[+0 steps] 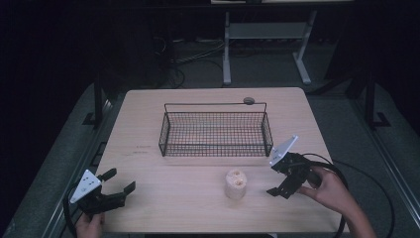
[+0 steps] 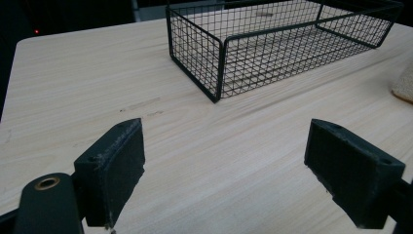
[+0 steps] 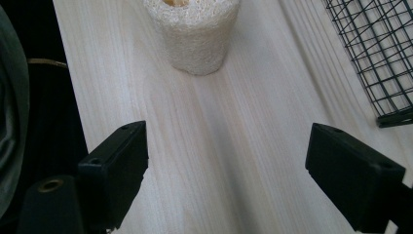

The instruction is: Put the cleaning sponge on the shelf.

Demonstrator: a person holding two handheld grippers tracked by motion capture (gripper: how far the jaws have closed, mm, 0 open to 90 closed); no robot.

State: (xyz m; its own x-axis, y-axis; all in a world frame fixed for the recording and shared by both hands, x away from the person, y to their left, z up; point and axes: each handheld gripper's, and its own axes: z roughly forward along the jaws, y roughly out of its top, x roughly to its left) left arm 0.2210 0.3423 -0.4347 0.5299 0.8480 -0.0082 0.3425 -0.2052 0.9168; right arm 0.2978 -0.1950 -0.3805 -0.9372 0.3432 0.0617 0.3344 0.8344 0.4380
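A pale, rough loofah piece (image 1: 236,184) stands upright near the front middle of the wooden table (image 1: 148,163). Behind it sits a black wire basket (image 1: 215,134) with nothing in it. My right gripper (image 1: 274,179) hovers just right of the loofah, open, its jaws pointing at it. In the right gripper view the loofah (image 3: 195,34) is ahead of the open gripper (image 3: 226,173), with the basket's corner (image 3: 380,58) at right. My left gripper (image 1: 122,179) is at the front left, open and holding nothing. The left gripper view has the gripper (image 2: 224,170) facing the basket (image 2: 219,63), with the loofah (image 2: 404,83) at the right edge.
A small round grey disc (image 1: 248,100) lies by the basket's far rim. The table's front edge runs close to both hands. Beyond the table, a white desk frame (image 1: 227,54) and cables stand on the dark floor.
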